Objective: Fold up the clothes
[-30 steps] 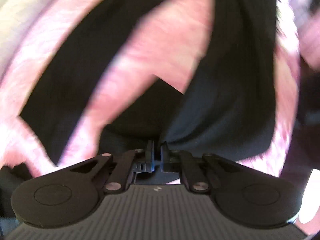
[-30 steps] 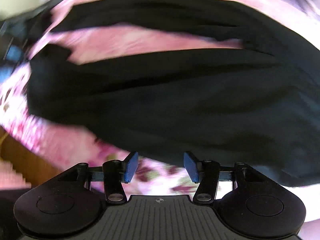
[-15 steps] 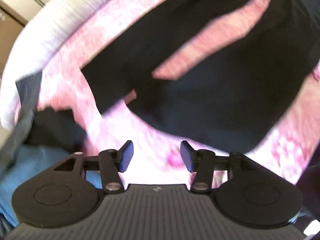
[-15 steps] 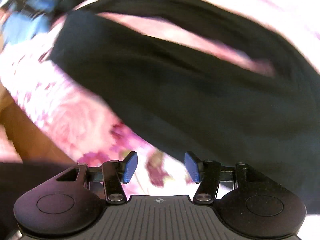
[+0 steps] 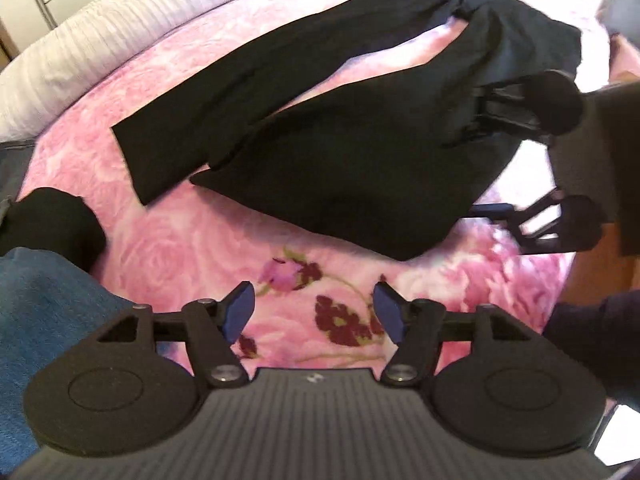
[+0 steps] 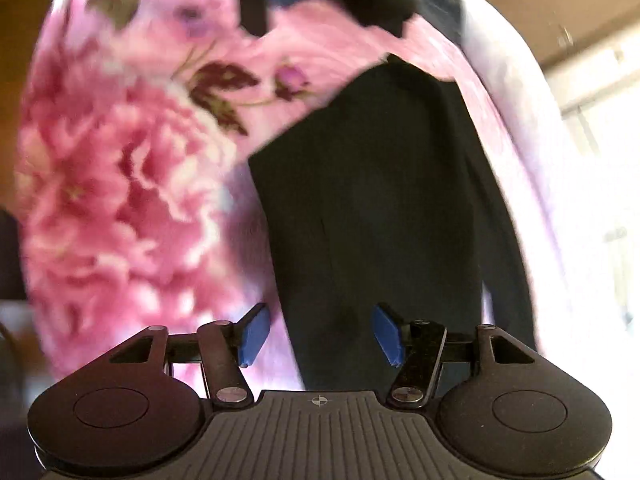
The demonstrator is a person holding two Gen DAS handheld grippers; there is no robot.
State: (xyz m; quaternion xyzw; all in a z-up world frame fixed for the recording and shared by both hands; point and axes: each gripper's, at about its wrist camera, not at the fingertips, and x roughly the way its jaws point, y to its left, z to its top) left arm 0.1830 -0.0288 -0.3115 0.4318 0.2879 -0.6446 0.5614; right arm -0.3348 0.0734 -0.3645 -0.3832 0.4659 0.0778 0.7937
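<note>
A black garment (image 5: pixel 352 168) lies spread on a pink flowered bedspread (image 5: pixel 192 248), with one long narrow part (image 5: pixel 224 92) reaching to the left. My left gripper (image 5: pixel 315 314) is open above the bedspread, short of the garment's near edge, with nothing between its blue pads. In the left wrist view my right gripper (image 5: pixel 474 160) is at the garment's right end, its fingers spread on either side of the cloth. In the right wrist view the garment (image 6: pixel 380 200) runs away between the open fingers of the right gripper (image 6: pixel 320 332), which do not pinch it.
A blue denim piece (image 5: pixel 44 308) and a small black bundle (image 5: pixel 52 220) lie at the left. White ribbed bedding (image 5: pixel 100 32) borders the far side. At the right are the bed's edge, wood (image 5: pixel 592 280) and a dark sleeve (image 5: pixel 592 340).
The left gripper let go of the black garment, opened and drew back over the bedspread. The right gripper stayed open and swung round to the garment's end.
</note>
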